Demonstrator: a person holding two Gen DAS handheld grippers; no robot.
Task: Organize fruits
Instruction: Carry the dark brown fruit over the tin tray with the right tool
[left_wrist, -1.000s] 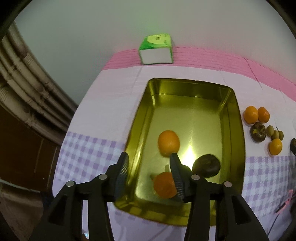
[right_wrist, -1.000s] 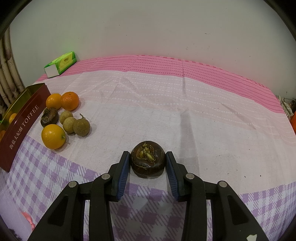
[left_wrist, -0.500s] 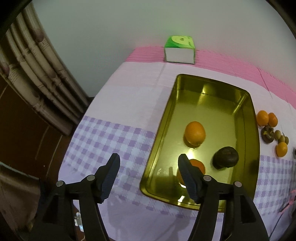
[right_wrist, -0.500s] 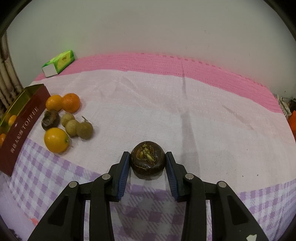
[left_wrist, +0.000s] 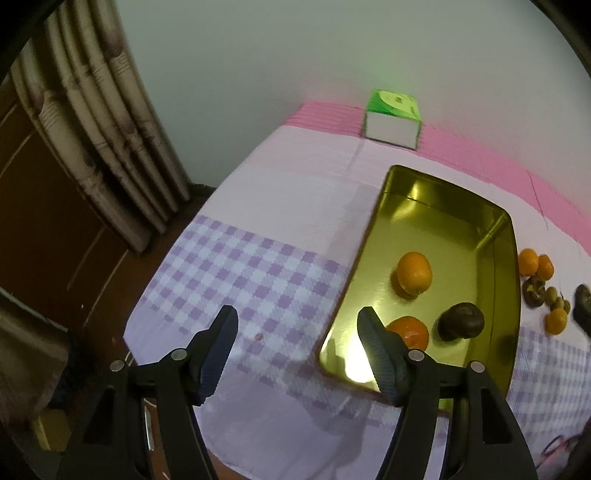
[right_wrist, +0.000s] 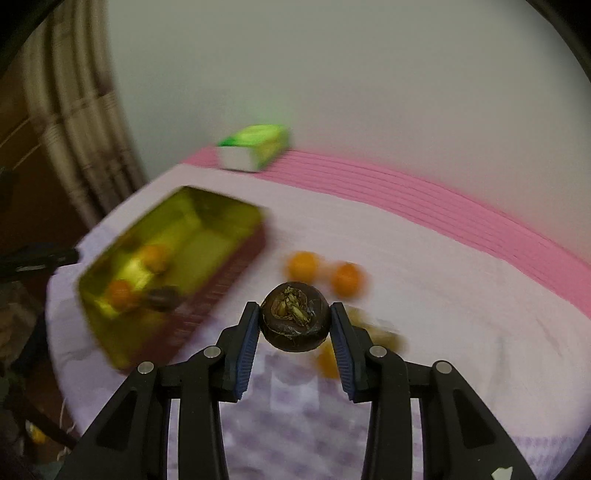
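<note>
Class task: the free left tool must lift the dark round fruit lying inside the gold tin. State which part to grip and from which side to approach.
Grip the dark round fruit across its widest middle, coming straight down from above. The gold tin has raised walls that block a sideways approach, and an orange lies close beside it, so set the open left tool to straddle it away from that neighbour.

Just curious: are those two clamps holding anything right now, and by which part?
The right gripper pinches a dark brown fruit by its two opposite sides, stem end facing the camera. The left gripper is open and holds nothing.
</note>
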